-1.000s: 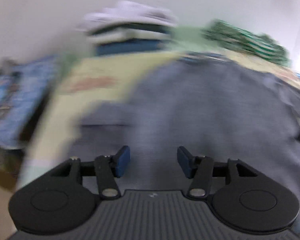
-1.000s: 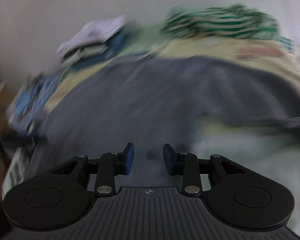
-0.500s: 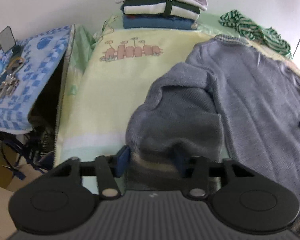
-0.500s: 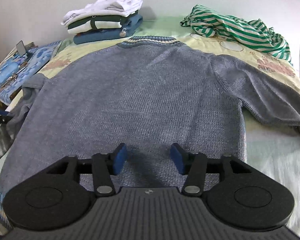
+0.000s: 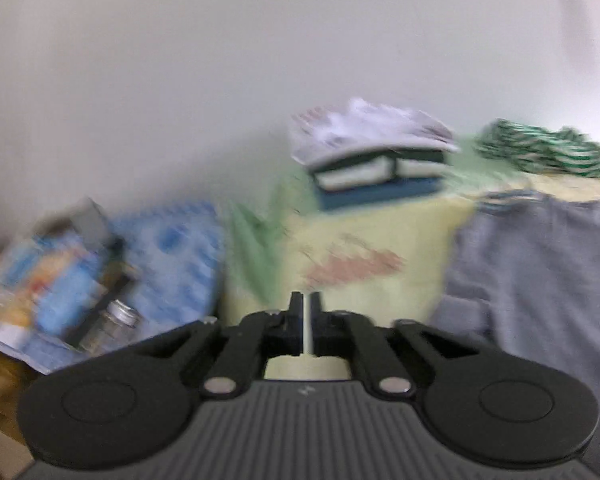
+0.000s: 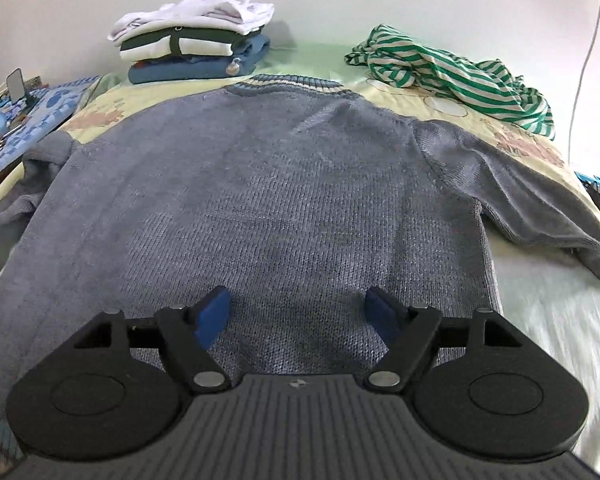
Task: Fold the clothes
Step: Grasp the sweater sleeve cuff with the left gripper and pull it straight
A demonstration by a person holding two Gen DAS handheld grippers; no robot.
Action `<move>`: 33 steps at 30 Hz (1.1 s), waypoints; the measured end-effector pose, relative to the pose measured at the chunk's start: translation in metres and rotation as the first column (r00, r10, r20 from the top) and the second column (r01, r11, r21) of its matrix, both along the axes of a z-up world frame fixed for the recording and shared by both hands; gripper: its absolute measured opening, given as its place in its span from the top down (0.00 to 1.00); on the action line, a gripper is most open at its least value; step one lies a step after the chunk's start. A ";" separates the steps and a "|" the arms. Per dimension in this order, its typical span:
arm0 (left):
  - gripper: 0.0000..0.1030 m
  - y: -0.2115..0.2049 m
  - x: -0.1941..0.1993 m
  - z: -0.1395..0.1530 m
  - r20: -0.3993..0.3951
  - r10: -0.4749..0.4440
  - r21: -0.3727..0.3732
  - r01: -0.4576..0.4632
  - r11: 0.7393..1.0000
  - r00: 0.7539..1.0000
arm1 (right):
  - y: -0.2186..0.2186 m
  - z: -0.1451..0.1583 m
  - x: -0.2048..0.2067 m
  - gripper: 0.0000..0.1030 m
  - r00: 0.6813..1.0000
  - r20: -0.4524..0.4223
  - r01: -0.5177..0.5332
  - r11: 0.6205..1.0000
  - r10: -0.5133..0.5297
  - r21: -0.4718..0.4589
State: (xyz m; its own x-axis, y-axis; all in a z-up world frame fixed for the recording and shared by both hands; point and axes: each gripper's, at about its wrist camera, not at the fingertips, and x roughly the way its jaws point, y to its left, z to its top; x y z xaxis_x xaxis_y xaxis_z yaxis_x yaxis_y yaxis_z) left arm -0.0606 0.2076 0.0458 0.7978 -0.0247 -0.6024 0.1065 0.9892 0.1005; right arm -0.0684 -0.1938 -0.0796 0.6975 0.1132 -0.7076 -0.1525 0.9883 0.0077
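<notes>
A grey knitted sweater (image 6: pixel 268 184) lies flat on the bed, collar at the far end, right sleeve stretched out to the right, left sleeve bunched at the left edge. My right gripper (image 6: pixel 296 312) is open and empty just above the sweater's hem. The left wrist view is blurred; my left gripper (image 5: pixel 306 320) is nearly closed with a thin gap and nothing between its fingers, raised over the yellow sheet, left of the sweater (image 5: pixel 540 264).
A stack of folded clothes (image 6: pixel 192 54) sits at the far left by the wall. A crumpled green-and-white striped garment (image 6: pixel 452 76) lies at the far right. A blue patterned cloth with small items (image 6: pixel 16 116) lies off the bed's left side.
My left gripper has let go of the bunched left sleeve, shut, and lifted up and away to the left. My right gripper has opened wider over the hem.
</notes>
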 end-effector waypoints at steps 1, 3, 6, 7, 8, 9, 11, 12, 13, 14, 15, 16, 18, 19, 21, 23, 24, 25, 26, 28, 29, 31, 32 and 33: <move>0.90 0.005 -0.001 -0.007 -0.048 -0.021 -0.043 0.019 0.999 0.999 | 0.001 0.000 0.000 0.25 1.000 0.001 0.004 1.000 -0.004 -0.003; 0.87 0.009 -0.006 -0.030 -0.154 -0.054 -0.090 0.040 0.995 0.987 | 0.002 0.000 0.000 0.25 1.000 0.003 0.011 1.000 -0.011 -0.005; 0.73 0.013 -0.023 -0.066 -0.296 -0.093 -0.172 0.043 0.984 0.951 | 0.002 -0.001 -0.002 0.25 1.000 0.007 0.022 1.000 -0.022 -0.006; 0.68 0.010 -0.030 -0.073 -0.312 -0.102 -0.176 0.048 0.983 0.944 | 0.003 -0.001 -0.003 0.25 1.000 0.011 0.026 1.000 -0.026 -0.006; 0.56 0.006 -0.037 -0.079 -0.320 -0.107 -0.165 0.056 0.985 0.941 | 0.003 -0.001 -0.004 0.25 0.999 0.014 0.030 1.000 -0.030 -0.006; 0.45 0.001 -0.043 -0.084 -0.322 -0.114 -0.156 0.066 0.986 0.940 | 0.003 -0.002 -0.004 0.25 0.999 0.016 0.033 0.999 -0.033 -0.006; 0.28 -0.008 -0.050 -0.091 -0.327 -0.151 -0.167 0.100 0.981 0.933 | 0.004 -0.002 -0.005 0.24 0.999 0.019 0.038 0.999 -0.038 -0.006; 0.29 -0.010 -0.051 -0.093 -0.320 -0.157 -0.160 0.110 0.981 0.934 | 0.004 -0.002 -0.005 0.24 0.999 0.019 0.039 0.999 -0.039 -0.007; 0.30 -0.015 -0.052 -0.095 -0.312 -0.157 -0.140 0.118 0.983 0.937 | 0.004 -0.002 -0.005 0.23 0.999 0.019 0.040 0.999 -0.040 -0.007; 0.36 -0.020 -0.053 -0.095 -0.303 -0.162 -0.118 0.132 0.984 0.939 | 0.005 -0.002 -0.004 0.23 0.999 0.020 0.042 0.999 -0.042 -0.007; 0.57 -0.023 -0.055 -0.095 -0.292 -0.177 -0.111 0.150 0.982 0.940 | 0.005 -0.002 -0.004 0.23 0.999 0.020 0.044 0.999 -0.044 -0.007; 0.70 -0.024 -0.057 -0.093 -0.286 -0.187 -0.138 0.153 0.979 0.940 | 0.005 -0.002 -0.004 0.23 0.999 0.021 0.046 0.999 -0.046 -0.007; 0.91 -0.024 -0.055 -0.091 -0.285 -0.182 -0.170 0.138 0.976 0.941 | 0.006 -0.003 -0.005 0.23 0.998 0.024 0.052 0.999 -0.052 -0.007; 0.91 -0.024 -0.055 -0.090 -0.280 -0.179 -0.160 0.138 0.977 0.943 | 0.006 -0.003 -0.005 0.23 0.998 0.025 0.055 0.998 -0.055 -0.007; 0.92 -0.025 -0.052 -0.088 -0.271 -0.167 -0.130 0.136 0.982 0.948 | 0.006 -0.003 -0.006 0.23 0.998 0.026 0.059 0.998 -0.059 -0.007; 0.92 -0.024 -0.049 -0.074 -0.207 -0.132 -0.023 0.130 0.991 0.969 | 0.006 -0.003 -0.006 0.23 0.998 0.027 0.058 0.998 -0.058 -0.008; 0.92 -0.022 -0.047 -0.065 -0.162 -0.112 0.037 0.119 0.992 0.980 | 0.005 -0.003 -0.006 0.22 0.998 0.027 0.058 0.998 -0.058 -0.007; 0.92 -0.019 -0.044 -0.054 -0.108 -0.085 0.098 0.096 0.991 0.990 | 0.005 -0.003 -0.006 0.22 0.998 0.027 0.059 0.998 -0.059 -0.007; 0.92 -0.014 -0.038 -0.042 -0.054 -0.053 0.155 0.061 0.986 0.997 | 0.005 -0.003 -0.005 0.22 0.998 0.027 0.060 0.998 -0.060 -0.007; 0.92 -0.002 -0.025 -0.022 0.029 0.008 0.233 -0.014 0.972 1.000 | 0.006 -0.004 -0.006 0.21 0.998 0.029 0.062 0.998 -0.062 -0.007; 0.92 0.005 -0.018 -0.015 0.060 0.036 0.260 -0.051 0.964 0.998 | 0.006 -0.004 -0.006 0.21 0.998 0.030 0.063 0.998 -0.063 -0.007; 0.92 0.018 -0.008 -0.004 0.105 0.089 0.292 -0.116 0.950 0.990 | 0.006 -0.005 -0.006 0.21 0.997 0.032 0.064 0.998 -0.064 -0.007; 0.91 0.024 -0.005 0.000 0.111 0.104 0.289 -0.133 0.948 0.988 | 0.006 -0.005 -0.006 0.21 0.997 0.033 0.064 0.998 -0.064 -0.006; 0.90 0.029 -0.003 0.001 0.102 0.110 0.280 -0.134 0.951 0.989 | 0.005 -0.005 -0.007 0.21 0.997 0.035 0.064 0.998 -0.064 -0.006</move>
